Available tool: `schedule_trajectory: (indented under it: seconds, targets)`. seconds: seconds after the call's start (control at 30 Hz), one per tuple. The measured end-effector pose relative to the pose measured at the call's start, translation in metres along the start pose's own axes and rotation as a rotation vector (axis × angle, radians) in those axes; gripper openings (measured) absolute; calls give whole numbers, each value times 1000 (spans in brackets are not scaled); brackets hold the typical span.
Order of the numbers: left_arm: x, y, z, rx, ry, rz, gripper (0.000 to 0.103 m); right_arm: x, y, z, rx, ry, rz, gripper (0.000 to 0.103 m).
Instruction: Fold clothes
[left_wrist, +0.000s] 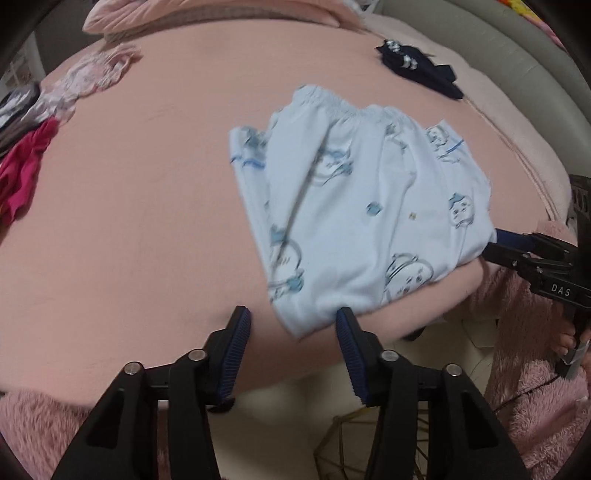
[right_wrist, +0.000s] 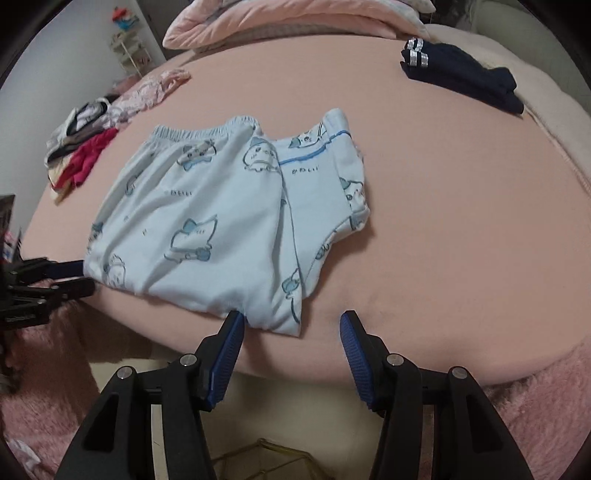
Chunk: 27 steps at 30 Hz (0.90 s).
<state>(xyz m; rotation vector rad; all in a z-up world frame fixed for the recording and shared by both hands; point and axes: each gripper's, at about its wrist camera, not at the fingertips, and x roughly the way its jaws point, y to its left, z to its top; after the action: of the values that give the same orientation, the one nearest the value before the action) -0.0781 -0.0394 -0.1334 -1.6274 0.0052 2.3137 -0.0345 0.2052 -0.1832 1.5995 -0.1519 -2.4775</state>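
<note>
Lying folded near the pink bed's (right_wrist: 461, 221) front edge, the soft, limp pale-blue cartoon-print cotton shorts (right_wrist: 207, 221) are inviting hem-corner pinches, both the left gripper (left_wrist: 291, 321) and right gripper (right_wrist: 291, 325) hovering apart, empty.

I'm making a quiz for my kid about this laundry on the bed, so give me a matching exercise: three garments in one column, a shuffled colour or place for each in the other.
Things:
1. printed pyjama garment
2. folded garment with white stripes
3. crumpled garment in the pile

Descriptions:
A. magenta, far left
B. pale blue, near edge of the bed
C. navy, far right

Pairs: 1-B, 2-C, 3-A
</note>
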Motion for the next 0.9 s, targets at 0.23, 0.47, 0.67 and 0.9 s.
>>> schedule_trajectory:
  seconds: [0.23, 0.47, 0.67, 0.9]
  targets:
    - [-7, -10, 10, 55, -59, -5, 7, 1, 19, 2, -98, -47, 19, 12]
    - [-21, -5, 7, 77, -73, 8, 5, -18, 29, 14, -159, -112, -52, 9]
    - [19, 23, 4, 54, 43, 111, 1, -9, 17, 5, -141, -36, -86, 8]
    - [-23, 29, 22, 7, -121, 23, 3, -23, 5, 10, -57, -5, -66, 21]
